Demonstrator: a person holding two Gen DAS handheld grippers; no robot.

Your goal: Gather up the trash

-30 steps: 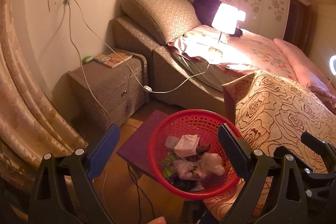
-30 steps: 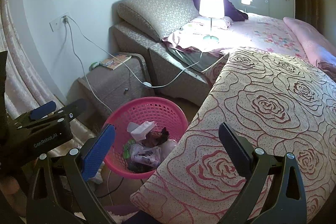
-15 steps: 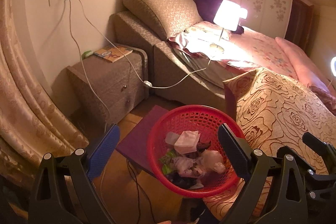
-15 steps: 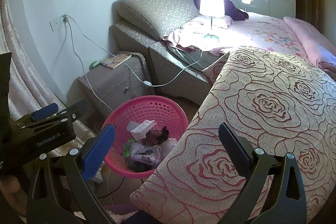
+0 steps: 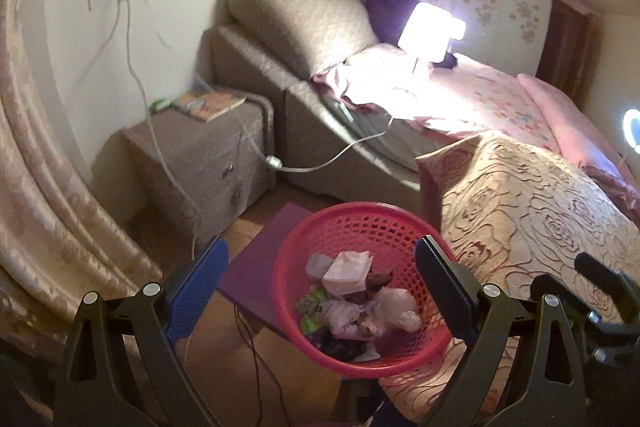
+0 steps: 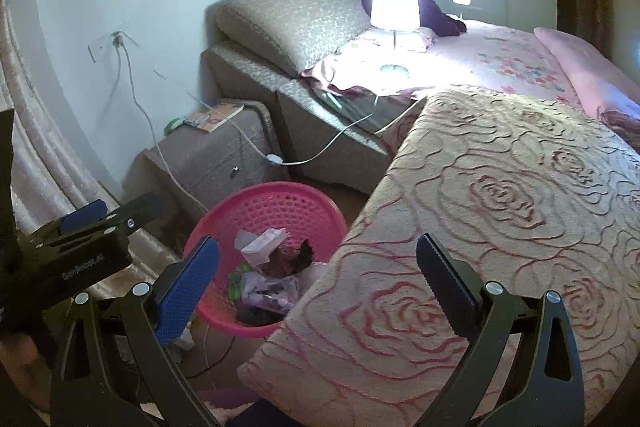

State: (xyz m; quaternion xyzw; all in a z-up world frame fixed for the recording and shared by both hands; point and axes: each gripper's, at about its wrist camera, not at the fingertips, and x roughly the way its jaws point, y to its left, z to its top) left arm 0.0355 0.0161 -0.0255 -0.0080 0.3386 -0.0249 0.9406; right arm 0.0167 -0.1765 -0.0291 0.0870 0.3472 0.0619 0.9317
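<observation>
A red plastic basket (image 5: 362,223) (image 6: 276,195) stands on the floor beside the bed and holds crumpled paper, tissue and wrappers (image 5: 352,301) (image 6: 266,269). My left gripper (image 5: 320,281) hangs open above the basket, which shows between its fingers, and nothing is held. My right gripper (image 6: 318,281) is open and empty too, over the corner of the rose-patterned quilt (image 6: 500,211) next to the basket. The left gripper's body (image 6: 80,247) shows at the left of the right wrist view.
A bedside cabinet (image 5: 200,155) with a book (image 5: 212,102) stands against the wall, with white cables (image 5: 312,167) trailing to the bed. A lit lamp (image 6: 394,3) stands on the bed. A purple mat (image 5: 264,259) lies under the basket; a curtain (image 5: 44,195) hangs at left.
Both views have shifted slightly, the left wrist view blurring as that gripper drifts. Both grippers stay open and empty; the basket has not moved.
</observation>
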